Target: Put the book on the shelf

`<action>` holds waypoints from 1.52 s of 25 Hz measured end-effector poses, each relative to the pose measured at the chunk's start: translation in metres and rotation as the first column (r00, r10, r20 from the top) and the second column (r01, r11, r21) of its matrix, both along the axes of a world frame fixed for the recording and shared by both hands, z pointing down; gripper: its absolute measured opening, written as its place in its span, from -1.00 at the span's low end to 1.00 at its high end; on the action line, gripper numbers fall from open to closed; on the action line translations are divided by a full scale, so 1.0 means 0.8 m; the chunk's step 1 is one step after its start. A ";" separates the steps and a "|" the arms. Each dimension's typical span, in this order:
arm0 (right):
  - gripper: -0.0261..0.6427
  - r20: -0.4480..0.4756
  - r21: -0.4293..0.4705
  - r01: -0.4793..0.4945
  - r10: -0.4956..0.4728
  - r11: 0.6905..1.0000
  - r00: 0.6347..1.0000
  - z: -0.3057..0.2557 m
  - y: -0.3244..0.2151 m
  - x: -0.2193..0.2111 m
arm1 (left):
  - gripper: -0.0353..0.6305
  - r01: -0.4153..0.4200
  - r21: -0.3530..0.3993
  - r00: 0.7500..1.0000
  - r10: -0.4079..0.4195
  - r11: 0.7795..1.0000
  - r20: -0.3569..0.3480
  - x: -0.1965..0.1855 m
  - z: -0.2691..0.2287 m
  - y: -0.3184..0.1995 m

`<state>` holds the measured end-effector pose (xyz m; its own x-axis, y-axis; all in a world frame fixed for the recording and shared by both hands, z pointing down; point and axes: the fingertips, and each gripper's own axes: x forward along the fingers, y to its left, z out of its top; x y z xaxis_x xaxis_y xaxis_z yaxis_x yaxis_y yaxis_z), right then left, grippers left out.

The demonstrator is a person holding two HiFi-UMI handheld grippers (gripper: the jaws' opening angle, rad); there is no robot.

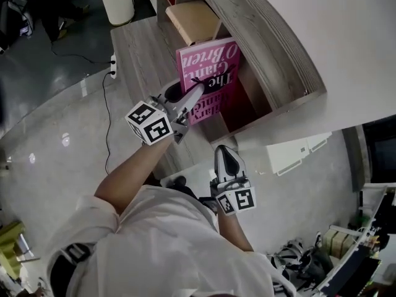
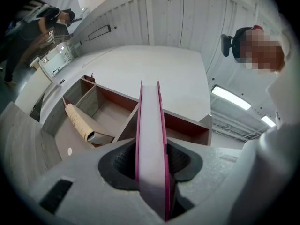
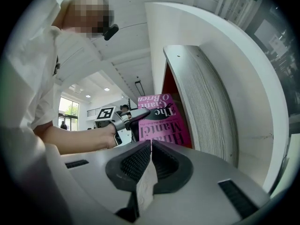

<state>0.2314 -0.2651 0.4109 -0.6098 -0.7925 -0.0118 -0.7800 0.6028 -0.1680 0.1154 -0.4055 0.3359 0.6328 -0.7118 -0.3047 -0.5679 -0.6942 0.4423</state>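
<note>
Left hand-held gripper [image 1: 193, 89], frame centre, is clamped on the pink book [image 1: 213, 60]; we find part of its title hidden behind the jaws, the book extending upper right.

- A tan book [image 1: 193, 21] lies by itself
- A white round bin [image 1: 116, 2] stands on the floor [image 1: 62, 135]
- A power strip [image 1: 112, 67] trails a black cable [image 1: 106, 129]
- A person in dark clothes [image 2: 42, 27] stands far off

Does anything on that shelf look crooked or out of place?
Yes: the tan book in the next compartment slumps at a slant instead of standing upright. The pink book is clamped in the left gripper, not shelved yet.
</note>
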 end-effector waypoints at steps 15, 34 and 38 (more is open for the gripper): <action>-0.87 -0.062 -0.033 -0.060 0.058 0.998 0.996 0.013 -0.034 -0.014 | -0.45 -0.046 -0.031 0.998 0.044 0.998 -0.055 0.033 -0.001 -0.065; -0.87 -0.082 -0.085 -0.123 0.116 0.989 0.990 0.035 -0.036 -0.002 | -0.45 -0.022 -0.022 1.000 0.022 1.000 -0.005 0.074 0.012 -0.101; -0.87 -0.086 -0.087 -0.131 0.124 0.987 0.989 0.036 -0.037 -0.004 | -0.45 -0.007 0.005 1.000 0.007 1.000 0.026 0.074 0.015 -0.102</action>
